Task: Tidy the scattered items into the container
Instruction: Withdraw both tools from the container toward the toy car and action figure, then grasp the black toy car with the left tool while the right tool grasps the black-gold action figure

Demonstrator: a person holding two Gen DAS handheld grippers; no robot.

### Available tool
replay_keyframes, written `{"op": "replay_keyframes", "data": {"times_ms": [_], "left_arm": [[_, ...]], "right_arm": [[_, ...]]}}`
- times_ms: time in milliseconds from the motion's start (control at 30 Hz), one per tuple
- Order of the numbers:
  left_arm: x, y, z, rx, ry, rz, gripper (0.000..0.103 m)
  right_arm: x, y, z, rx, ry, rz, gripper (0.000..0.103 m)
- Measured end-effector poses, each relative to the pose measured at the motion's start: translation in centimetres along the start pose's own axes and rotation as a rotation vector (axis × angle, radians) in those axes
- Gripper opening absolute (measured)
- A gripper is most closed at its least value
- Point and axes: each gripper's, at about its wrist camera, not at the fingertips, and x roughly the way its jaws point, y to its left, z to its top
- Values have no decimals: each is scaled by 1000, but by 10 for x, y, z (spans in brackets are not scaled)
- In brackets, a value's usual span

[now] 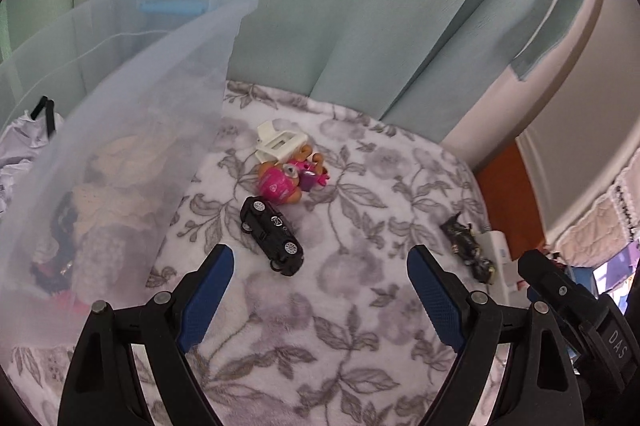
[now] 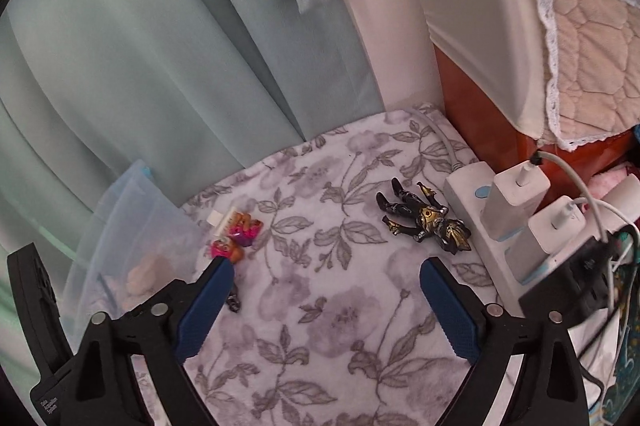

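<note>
A black toy car (image 1: 272,235) lies on the floral blanket (image 1: 360,306), just ahead of my open left gripper (image 1: 320,268). Behind the car sit a pink and orange toy figure (image 1: 282,182) and a white plastic piece (image 1: 280,144). The translucent plastic container (image 1: 120,154), holding several items, stands to the left. A black and gold action figure (image 2: 424,220) lies ahead of my open right gripper (image 2: 326,280), slightly right of centre; nothing is between its blue pads. The same figure (image 1: 470,246) shows at the right in the left wrist view. The pink toy (image 2: 236,238) appears beside the right gripper's left finger.
Pale green curtains (image 1: 340,6) hang behind the blanket. A white power strip (image 2: 500,226) with chargers and cables lies right beside the action figure. An orange-brown cabinet side (image 2: 480,106) and a quilted lace-edged cover (image 2: 588,46) stand at the right. The other gripper (image 1: 576,306) shows at the left view's right edge.
</note>
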Motion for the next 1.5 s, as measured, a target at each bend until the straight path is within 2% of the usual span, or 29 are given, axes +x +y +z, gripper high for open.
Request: {"op": "replay_keyframes", "data": {"times_ms": [67,333,567,667,1033,1100,1267,1400,1500], "left_arm": [[8,2,0,-2,8,10,89],[38,6,2,-7,44,33,87],[59,9,2,-4,63,56,85],[68,11,1,-9,72,69,78],[92,17,-3,-27,90,99,72],[94,18,-4,-29,88,108,62],[99,20,-4,-28,78,121,59],[101,21,-4,-26,64,150,49],[102,23,-3,-27,56,159,45]], "right_arm": [[9,-1,2,-10,15,-15,88],[40,-9,9,-32,45,-87,82],[60,-13,17,-55,51,-146,79],[69,-15,18,-72,60,-168,78],[90,-26,25,-116,79,-229,75],[95,-27,26,-126,86,-238,75],[103,-25,28,-197,89,-289,75],[108,-25,27,-236,91,-320,75],[111,-22,26,-254,84,-335,76]]}}
